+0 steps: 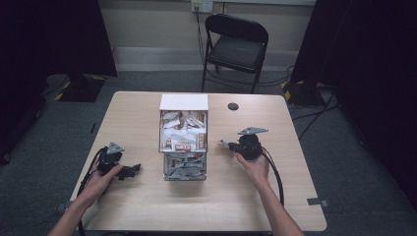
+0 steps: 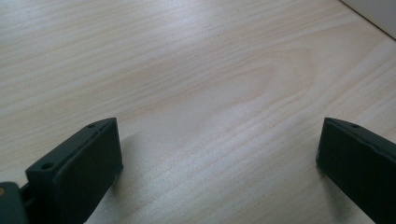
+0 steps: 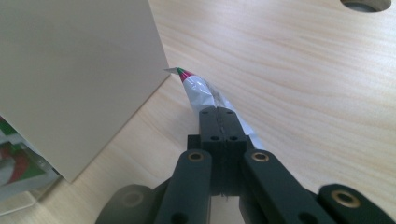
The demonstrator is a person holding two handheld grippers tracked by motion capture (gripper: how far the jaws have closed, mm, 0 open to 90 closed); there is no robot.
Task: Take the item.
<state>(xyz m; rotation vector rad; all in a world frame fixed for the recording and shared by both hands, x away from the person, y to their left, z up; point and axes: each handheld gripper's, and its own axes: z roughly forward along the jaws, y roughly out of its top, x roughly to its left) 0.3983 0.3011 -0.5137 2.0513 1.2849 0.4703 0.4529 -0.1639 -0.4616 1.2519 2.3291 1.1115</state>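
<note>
A box with a white back panel and clear walls stands at the table's middle, packed with several sachets; a clear lower section at its front holds more. My right gripper is to the right of the box, shut on a silvery sachet with a red and green tip. In the right gripper view the sachet's tip lies close to the box's white side, just over the wood. My left gripper rests low at the table's left, held by a hand, open with bare wood between its black fingers.
The light wooden table has a round dark cable hole behind the right of the box. A black folding chair stands beyond the far edge. Dark curtains flank the room. Cables trail from both grippers toward the near edge.
</note>
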